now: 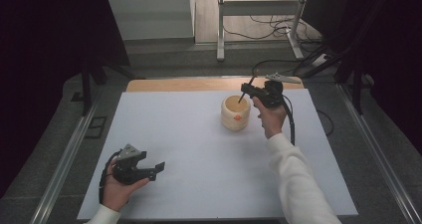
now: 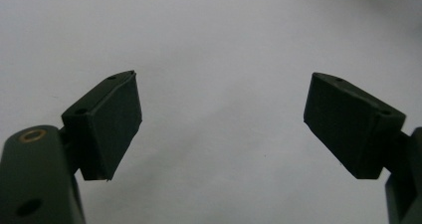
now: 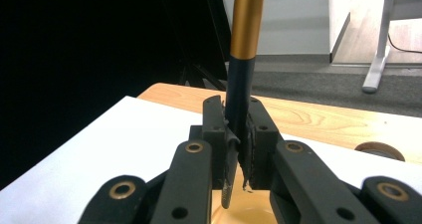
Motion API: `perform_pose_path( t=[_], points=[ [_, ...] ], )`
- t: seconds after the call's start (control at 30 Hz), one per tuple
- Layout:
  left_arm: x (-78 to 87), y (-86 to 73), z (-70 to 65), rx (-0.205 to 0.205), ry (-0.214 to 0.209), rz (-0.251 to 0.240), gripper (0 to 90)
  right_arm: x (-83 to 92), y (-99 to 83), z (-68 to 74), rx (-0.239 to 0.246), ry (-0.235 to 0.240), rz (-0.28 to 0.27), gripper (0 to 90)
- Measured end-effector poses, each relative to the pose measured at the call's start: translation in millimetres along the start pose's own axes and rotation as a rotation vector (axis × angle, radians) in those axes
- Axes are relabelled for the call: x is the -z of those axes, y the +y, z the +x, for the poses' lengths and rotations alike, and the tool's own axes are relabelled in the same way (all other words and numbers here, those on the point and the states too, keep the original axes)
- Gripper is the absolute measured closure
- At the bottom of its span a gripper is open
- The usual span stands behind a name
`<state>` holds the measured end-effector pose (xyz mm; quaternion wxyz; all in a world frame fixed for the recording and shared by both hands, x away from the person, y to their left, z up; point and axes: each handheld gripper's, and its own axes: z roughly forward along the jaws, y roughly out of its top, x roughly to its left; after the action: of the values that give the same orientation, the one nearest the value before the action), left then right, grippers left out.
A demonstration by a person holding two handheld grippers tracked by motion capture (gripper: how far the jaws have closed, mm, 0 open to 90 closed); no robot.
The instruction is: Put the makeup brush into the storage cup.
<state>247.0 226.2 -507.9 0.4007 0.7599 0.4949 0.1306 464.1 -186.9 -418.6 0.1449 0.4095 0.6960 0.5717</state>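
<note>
A cream-coloured cup (image 1: 235, 113) with an orange mark on its side stands on the white table top (image 1: 199, 149), right of centre. My right gripper (image 1: 246, 89) hovers just above the cup's far rim, shut on a thin stick (image 1: 248, 88) that slants down into the cup. In the right gripper view the stick (image 3: 246, 25) is gold above and dark below, clamped upright in the right gripper (image 3: 238, 134), with the cup's yellowish inside (image 3: 244, 211) under its lower end. My left gripper (image 1: 157, 168) rests low at the table's front left, open with nothing in it (image 2: 221, 119).
A strip of wooden table (image 1: 189, 84) runs behind the white top. Beyond it are grey floor, a metal stand (image 1: 220, 30) and loose cables (image 1: 278, 27). Part of a round brown object (image 3: 380, 149) lies at the right in the right gripper view.
</note>
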Motion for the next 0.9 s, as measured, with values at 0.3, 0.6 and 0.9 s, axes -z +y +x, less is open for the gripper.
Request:
perform_pose_path(
  t=[0.3, 0.6, 0.9],
  points=[
    [0.7, 0.1, 0.3, 0.002, 0.002, -0.002, 15.7, -11.8, -7.7, -6.2, -0.014, -0.024, 0.028, 82.6],
    [0.4, 0.0, -0.3, -0.001, 0.001, -0.001, 15.7, -19.2, -16.9, -5.8, -0.007, -0.031, 0.065, 82.3],
    [0.5, -0.1, 0.4, -0.001, 0.004, 0.000, 15.7, -25.4, -22.4, -4.6, 0.006, -0.031, 0.094, 82.3]
  ],
)
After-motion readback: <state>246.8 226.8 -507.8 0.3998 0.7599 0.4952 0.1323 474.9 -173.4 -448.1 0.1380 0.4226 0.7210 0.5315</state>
